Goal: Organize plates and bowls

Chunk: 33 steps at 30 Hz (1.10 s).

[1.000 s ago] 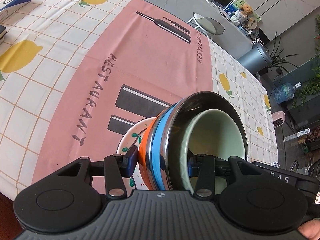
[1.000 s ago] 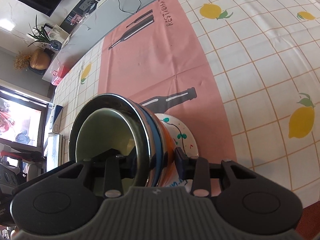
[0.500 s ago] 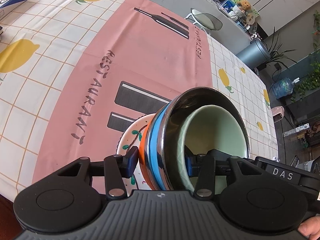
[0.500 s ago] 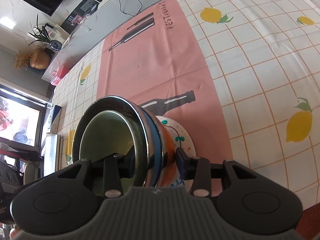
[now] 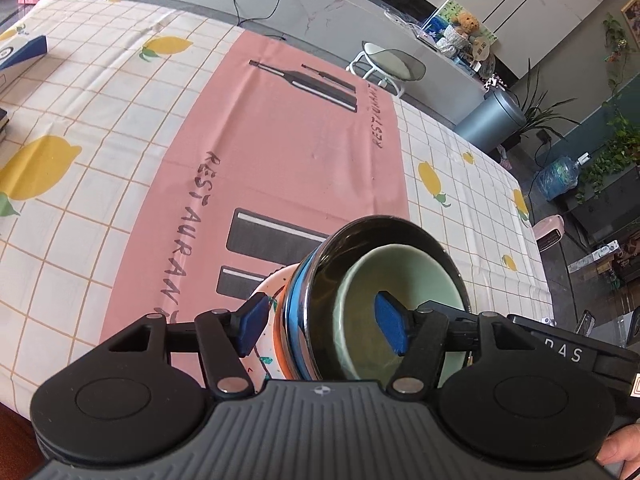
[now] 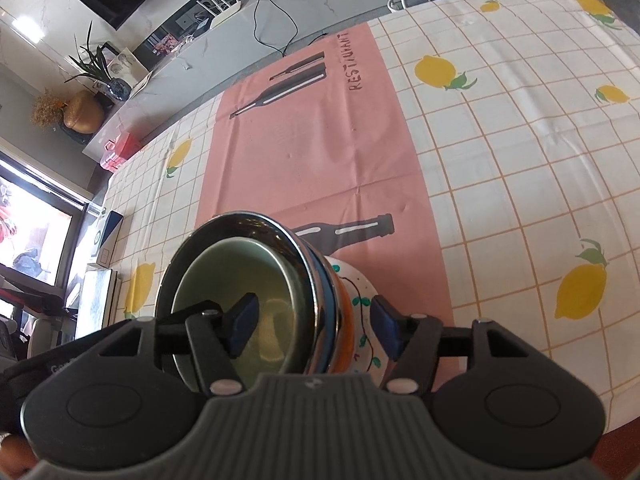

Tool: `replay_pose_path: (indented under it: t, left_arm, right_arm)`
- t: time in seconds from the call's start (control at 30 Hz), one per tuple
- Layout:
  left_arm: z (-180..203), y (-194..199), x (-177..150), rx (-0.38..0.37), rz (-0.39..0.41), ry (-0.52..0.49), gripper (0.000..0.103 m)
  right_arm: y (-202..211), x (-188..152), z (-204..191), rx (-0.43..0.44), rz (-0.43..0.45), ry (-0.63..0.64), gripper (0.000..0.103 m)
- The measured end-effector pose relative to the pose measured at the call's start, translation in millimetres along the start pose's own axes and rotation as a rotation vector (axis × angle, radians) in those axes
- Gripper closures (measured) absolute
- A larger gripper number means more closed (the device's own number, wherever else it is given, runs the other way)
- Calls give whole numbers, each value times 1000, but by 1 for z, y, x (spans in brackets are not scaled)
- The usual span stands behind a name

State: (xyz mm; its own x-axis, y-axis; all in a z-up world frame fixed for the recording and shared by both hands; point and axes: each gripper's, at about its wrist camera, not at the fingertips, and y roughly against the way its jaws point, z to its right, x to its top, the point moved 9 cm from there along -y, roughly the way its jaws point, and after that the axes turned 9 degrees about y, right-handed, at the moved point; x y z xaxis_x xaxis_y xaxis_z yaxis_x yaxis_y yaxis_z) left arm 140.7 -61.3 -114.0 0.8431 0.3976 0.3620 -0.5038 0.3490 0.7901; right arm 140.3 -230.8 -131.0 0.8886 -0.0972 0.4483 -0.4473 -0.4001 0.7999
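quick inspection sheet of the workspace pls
surface: lemon tablecloth with pink mat
job's things: green bowl nested in steel bowl, blue and orange bowls under it, all on patterned plate
clutter: box at the table edge
grippers: left gripper and right gripper open, straddling the stack's rim
cables: black cable beyond the table
surroundings: stool, bin, plants
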Motion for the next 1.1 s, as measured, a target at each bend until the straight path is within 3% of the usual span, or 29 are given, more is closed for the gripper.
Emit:
replay_pose_path:
  t: [0.2,0.57,0.67,0.8,0.9,0.97,1.1]
  left_arm:
    - [23,37,6,-16,111,-169,30]
    - [54,123,-11,-54,430,-476,30]
    - [52,137,-19,-49,497,-502,30]
    - [47,144,-28,-46,529,-496,30]
    - [39,144,-34,-35,542,-485,30]
    - [33,144,-38,-25,552,-482,30]
    - [20,143,-49,32,581,-484,30]
  right_arm:
    - [26,12,-16,-61,78,122,35]
    - [99,5,-64,-158,352,423,18]
    - [113,-4,-72,-161,401,442,16]
    - [121,-18,-74,-162,423,424,16]
    - [129,-29,-72,-210,473,398,7]
    - [133,-39,-73,-229,505,407,7]
    - [138,-61,-75,-246,559,398,7]
